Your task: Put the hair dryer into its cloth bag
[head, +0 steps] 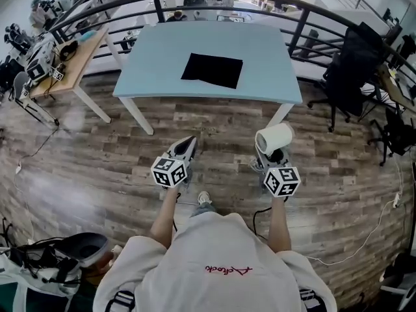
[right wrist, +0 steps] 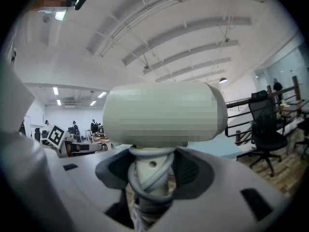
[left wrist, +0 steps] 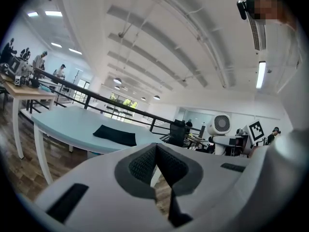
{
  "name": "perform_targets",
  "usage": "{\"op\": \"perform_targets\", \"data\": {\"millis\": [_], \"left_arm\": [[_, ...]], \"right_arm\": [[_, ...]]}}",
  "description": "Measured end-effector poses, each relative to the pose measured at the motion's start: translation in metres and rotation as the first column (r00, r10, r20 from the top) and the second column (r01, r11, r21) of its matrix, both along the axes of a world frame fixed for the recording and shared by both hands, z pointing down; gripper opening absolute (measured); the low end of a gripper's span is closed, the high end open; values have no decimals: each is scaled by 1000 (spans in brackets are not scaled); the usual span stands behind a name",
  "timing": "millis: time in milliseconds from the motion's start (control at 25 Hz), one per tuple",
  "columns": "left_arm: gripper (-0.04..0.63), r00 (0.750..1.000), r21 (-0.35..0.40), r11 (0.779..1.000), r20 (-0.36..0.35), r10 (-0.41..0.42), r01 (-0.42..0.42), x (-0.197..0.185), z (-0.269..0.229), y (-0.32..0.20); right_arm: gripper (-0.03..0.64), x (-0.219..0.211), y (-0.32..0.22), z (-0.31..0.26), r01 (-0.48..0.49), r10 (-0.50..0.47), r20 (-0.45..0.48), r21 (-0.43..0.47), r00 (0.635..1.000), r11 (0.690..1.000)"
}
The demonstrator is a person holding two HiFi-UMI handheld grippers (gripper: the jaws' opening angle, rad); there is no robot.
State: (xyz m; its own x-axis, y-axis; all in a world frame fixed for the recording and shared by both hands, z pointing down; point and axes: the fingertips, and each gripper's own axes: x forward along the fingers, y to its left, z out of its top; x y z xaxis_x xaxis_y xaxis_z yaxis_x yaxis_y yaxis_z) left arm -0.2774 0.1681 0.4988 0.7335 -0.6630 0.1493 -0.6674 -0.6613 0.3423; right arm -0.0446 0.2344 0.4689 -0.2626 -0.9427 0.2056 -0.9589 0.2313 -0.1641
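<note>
Right gripper view: fingers of our right gripper (right wrist: 152, 173) clamp the hair dryer (right wrist: 164, 112) by its cord-wrapped handle, and since it looks rigid, smooth and top-heavy, we judge that handle the safest hold; left gripper (left wrist: 155, 164) fingers together, empty; limp cloth bag (head: 212, 69) well beyond both.

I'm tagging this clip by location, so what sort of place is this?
Likely an open-plan office or lab, perhaps on an upper level: a curved black railing, a black office chair and a wooden desk surround the work area.
</note>
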Motion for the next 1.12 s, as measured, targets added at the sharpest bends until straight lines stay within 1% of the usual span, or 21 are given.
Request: {"op": "perform_targets", "data": {"millis": [320,520,760,1120], "left_arm": [[8,1000,30,999,4,26,-26,-13,-10,-84],[8,998,28,997,8,68,-68,-14,-6,-121],[8,994,28,993,15,110,-110,-8,0,-149],[8,989,16,989,15,150,-150,4,10,-157]], "right_arm": [[229,-14,-70,5,-36,36,-11,-10,999,999],[229,-22,-100,8,-70,70,-10,-9,997,997],[229,-24,-119,16,-101,101,-5,-11,995,995],[229,-21,-125,22,-121,121,-4,-18,993,992]]}}
